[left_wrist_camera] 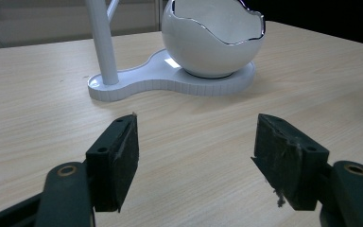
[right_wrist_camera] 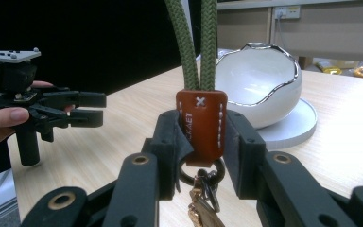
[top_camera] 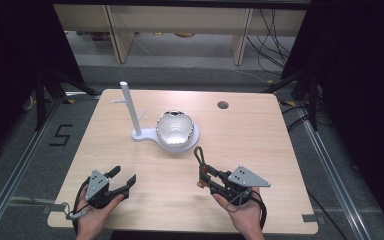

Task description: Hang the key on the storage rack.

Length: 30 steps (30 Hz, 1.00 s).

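1. Closest to the camera in the right gripper view, the right gripper (right_wrist_camera: 201, 137) has its two black jaws clamped on a brown leather keychain tab with white stitching (right_wrist_camera: 201, 126). An olive green braided cord loop (right_wrist_camera: 192, 45) goes straight up from the tab, and a dark metal ring with a brass clip (right_wrist_camera: 202, 189) hangs underneath.
2. From the high view, the right hand (top_camera: 244, 212) comes in from the bottom edge holding that gripper low over the light wooden table (top_camera: 260, 135). It's angled up-left, and the cord loop pokes out toward the middle.
3. Left gripper (left_wrist_camera: 196, 146) is wide open with bare table between the jaws, nothing held.
4. Left hand (top_camera: 94, 212) sits at the near-left corner of the table, fingers wrapped round the gripper body, jaws pointing right and a bit forward.
5. Further out, mid-table, there's a white egg-shaped ceramic bowl with a jagged silver rim (top_camera: 175, 127) sitting on a white plastic base (top_camera: 147, 136). A white upright post with side pegs (top_camera: 130, 107) stands on the base's left end. Both grippers are well apart from it.
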### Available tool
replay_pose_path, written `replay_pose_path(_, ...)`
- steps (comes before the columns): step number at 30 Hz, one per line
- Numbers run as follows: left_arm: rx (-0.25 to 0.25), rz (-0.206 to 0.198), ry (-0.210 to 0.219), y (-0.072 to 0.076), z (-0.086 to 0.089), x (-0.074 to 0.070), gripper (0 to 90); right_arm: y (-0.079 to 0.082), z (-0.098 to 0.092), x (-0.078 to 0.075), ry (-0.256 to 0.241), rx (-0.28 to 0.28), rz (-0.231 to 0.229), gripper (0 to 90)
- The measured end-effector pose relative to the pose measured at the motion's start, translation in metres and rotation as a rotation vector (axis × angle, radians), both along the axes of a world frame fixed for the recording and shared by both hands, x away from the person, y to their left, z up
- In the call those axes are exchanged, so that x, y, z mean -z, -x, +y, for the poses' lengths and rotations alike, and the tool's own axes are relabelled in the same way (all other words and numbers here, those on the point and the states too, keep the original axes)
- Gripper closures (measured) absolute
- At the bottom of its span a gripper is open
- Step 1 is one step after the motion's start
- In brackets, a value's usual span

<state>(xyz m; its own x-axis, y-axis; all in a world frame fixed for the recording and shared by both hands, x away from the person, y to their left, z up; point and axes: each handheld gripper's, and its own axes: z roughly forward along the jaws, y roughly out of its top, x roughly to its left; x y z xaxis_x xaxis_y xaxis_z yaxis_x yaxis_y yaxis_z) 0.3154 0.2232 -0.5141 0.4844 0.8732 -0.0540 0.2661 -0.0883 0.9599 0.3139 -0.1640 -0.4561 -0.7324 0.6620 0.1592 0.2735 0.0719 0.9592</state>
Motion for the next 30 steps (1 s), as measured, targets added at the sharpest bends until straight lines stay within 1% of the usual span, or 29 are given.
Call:
replay_pose_path(3,0.004,-0.002,0.004,0.0,-0.001,0.0,31.0,0.001,0.001,0.0,-0.008,0.01,0.004,68.9)
replay_pose_path(4,0.006,0.003,-0.005,0.001,-0.001,0.0,31.0,-0.001,0.002,0.0,-0.008,0.004,-0.019,68.9)
replay_pose_path(7,0.007,0.004,-0.003,0.001,-0.002,0.0,31.0,0.0,0.003,-0.001,-0.003,0.01,-0.008,68.9)
replay_pose_path(8,0.006,0.004,-0.004,0.001,-0.002,0.0,31.0,0.0,0.005,-0.001,0.001,0.026,-0.004,68.8)
replay_pose_path(10,0.009,0.001,-0.003,0.001,-0.002,-0.001,31.0,0.0,0.005,-0.001,-0.008,0.024,-0.006,68.8)
replay_pose_path(11,0.009,0.001,-0.003,0.001,-0.002,-0.001,31.0,-0.001,0.005,-0.001,0.001,0.013,-0.017,68.9)
replay_pose_path(12,0.009,0.001,-0.002,0.001,-0.002,-0.001,31.0,-0.002,0.006,-0.002,-0.01,0.014,-0.019,68.8)
replay_pose_path(15,0.011,0.001,-0.004,0.002,-0.002,-0.001,31.0,-0.002,0.007,-0.002,-0.01,0.009,-0.012,68.8)
replay_pose_path(16,0.011,0.001,-0.003,0.002,-0.002,-0.001,31.0,-0.002,0.007,-0.002,-0.009,0.012,-0.022,68.9)
replay_pose_path(17,0.011,0.001,-0.003,0.002,-0.002,-0.001,31.0,-0.002,0.007,-0.002,-0.009,0.012,-0.022,68.9)
replay_pose_path(18,0.011,0.0,-0.003,0.002,-0.002,-0.001,31.0,-0.002,0.007,-0.002,-0.013,0.001,-0.013,68.9)
replay_pose_path(19,0.016,-0.009,0.005,0.001,-0.002,-0.001,31.0,-0.002,0.008,-0.002,-0.015,0.006,-0.017,68.9)
replay_pose_path(20,0.012,-0.002,0.0,0.002,-0.002,-0.003,31.0,-0.003,0.007,-0.002,-0.002,0.015,-0.031,68.9)
replay_pose_path(22,0.014,-0.004,0.002,0.003,-0.003,-0.004,31.0,-0.002,0.008,-0.002,-0.01,0.013,-0.025,68.9)
replay_pose_path(23,0.02,-0.012,0.015,0.002,-0.003,-0.004,31.0,-0.003,0.008,-0.002,-0.012,0.004,-0.027,68.9)
replay_pose_path(24,0.022,-0.01,0.012,0.003,-0.004,-0.006,31.0,-0.003,0.009,-0.002,-0.012,0.001,-0.026,68.9)
replay_pose_path(25,0.03,-0.016,0.024,0.004,-0.005,-0.008,31.0,-0.002,0.009,-0.002,-0.01,0.005,-0.024,68.9)
replay_pose_path(26,0.036,-0.017,0.027,0.006,-0.006,-0.012,30.9,-0.004,0.009,-0.003,0.014,0.004,-0.046,68.9)
replay_pose_path(27,0.036,-0.017,0.027,0.006,-0.006,-0.012,31.0,-0.004,0.009,-0.003,0.014,0.004,-0.046,68.9)
replay_pose_path(28,0.043,-0.019,0.03,0.006,-0.007,-0.015,31.0,-0.003,0.01,-0.002,0.003,0.004,-0.024,68.9)
replay_pose_path(29,0.047,-0.018,0.033,0.007,-0.008,-0.017,30.9,-0.002,0.011,-0.002,0.0,0.005,-0.028,68.9)
replay_pose_path(30,0.061,-0.025,0.05,0.007,-0.01,-0.02,30.9,-0.002,0.012,-0.002,0.001,0.004,-0.024,68.9)
